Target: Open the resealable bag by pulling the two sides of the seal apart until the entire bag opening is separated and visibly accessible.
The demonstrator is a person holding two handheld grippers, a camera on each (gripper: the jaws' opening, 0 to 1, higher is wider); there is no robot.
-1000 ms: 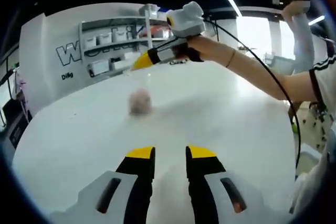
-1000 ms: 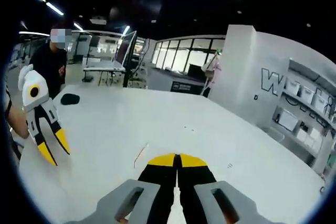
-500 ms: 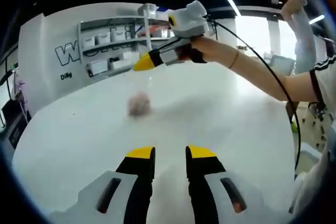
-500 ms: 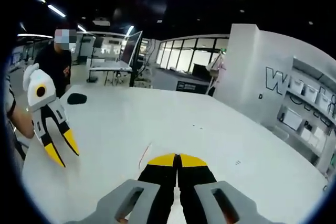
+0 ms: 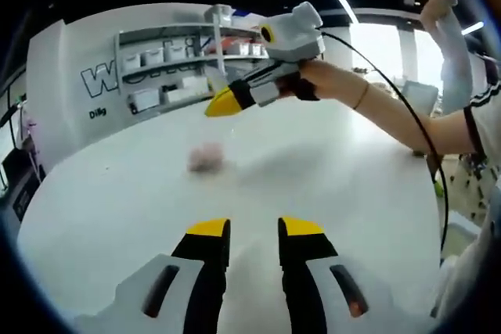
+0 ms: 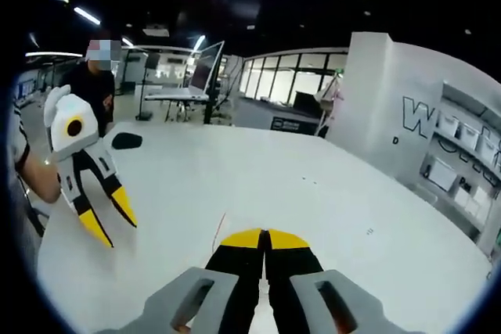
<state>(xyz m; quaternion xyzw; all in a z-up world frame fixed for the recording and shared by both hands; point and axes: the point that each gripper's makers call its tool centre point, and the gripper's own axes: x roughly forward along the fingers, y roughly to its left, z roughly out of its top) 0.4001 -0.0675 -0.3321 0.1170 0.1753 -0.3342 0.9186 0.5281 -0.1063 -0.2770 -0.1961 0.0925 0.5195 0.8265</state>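
Two claws hover over a wide white bench (image 5: 329,170) with the bag-opening job apparently not yet begun. Seen in the left gripper view, the left claw (image 5: 254,232) has its yellow-tipped jaws parted, nothing between them, and points across the bench toward a small pinkish, blurred lump (image 5: 205,158) that lies well ahead of it; this may be the resealable bag or something inside it, but the blur makes that impossible to confirm. A thin red line (image 6: 217,231) on the bench just ahead of the right claw (image 6: 264,238), seen in the right gripper view, might be a bag's seal strip, though that too is unclear. The right claw's jaws are pressed together in its own view and appear to grip nothing. In the left gripper view it is held aloft in a hand (image 5: 313,82), above and beyond the pinkish lump, touching nothing. A white wall with shelves of boxes (image 5: 168,76) stands past the bench's far edge. Judging by this, the step in hand is the approach: each claw must next come down to the bag and take one side of its seal before any pulling apart can start.
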